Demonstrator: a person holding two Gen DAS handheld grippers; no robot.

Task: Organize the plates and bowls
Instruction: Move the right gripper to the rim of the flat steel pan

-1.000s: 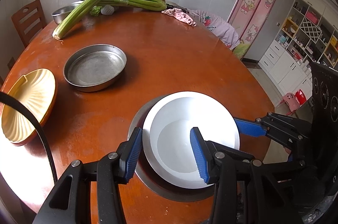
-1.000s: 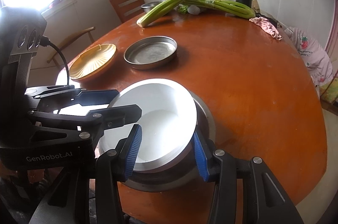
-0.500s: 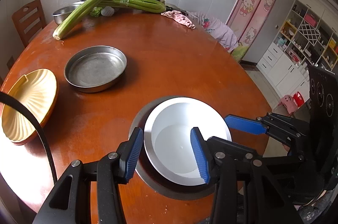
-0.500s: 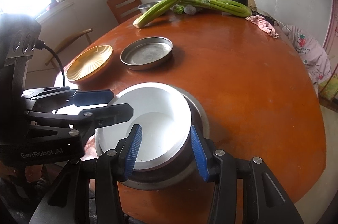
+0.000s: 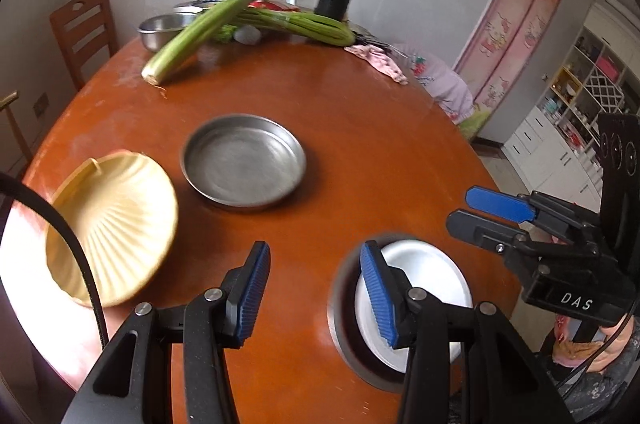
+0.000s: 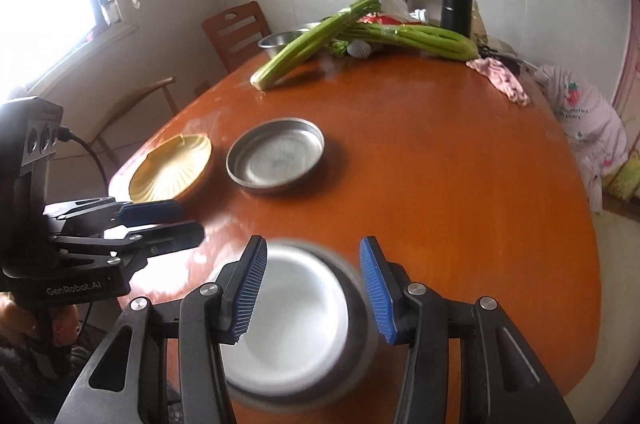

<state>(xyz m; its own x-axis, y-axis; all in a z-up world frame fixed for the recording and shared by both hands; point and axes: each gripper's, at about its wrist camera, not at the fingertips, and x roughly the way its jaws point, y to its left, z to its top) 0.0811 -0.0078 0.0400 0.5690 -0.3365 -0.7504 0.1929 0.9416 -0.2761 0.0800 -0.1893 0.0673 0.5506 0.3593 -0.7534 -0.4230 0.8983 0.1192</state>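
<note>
Yellow plate (image 5: 114, 226): scalloped, at the table's left edge, apart from the other dishes.
Steel pan (image 5: 244, 161): just right of the yellow plate, mid-table, nothing in it.
Left gripper (image 5: 316, 294): jaws spread, holding nothing, above bare wood (image 5: 360, 127) between the yellow plate and the stack.
White plate (image 6: 288, 320): nested in a steel dish (image 6: 358, 308) at the near edge.
Right gripper (image 6: 312, 290): jaws parted, nothing held, hovering over the stack.
Next step, likely: fetch the steel pan; approach low, one finger inside the wall, one outside, clamp firmly, then lift level.
</note>
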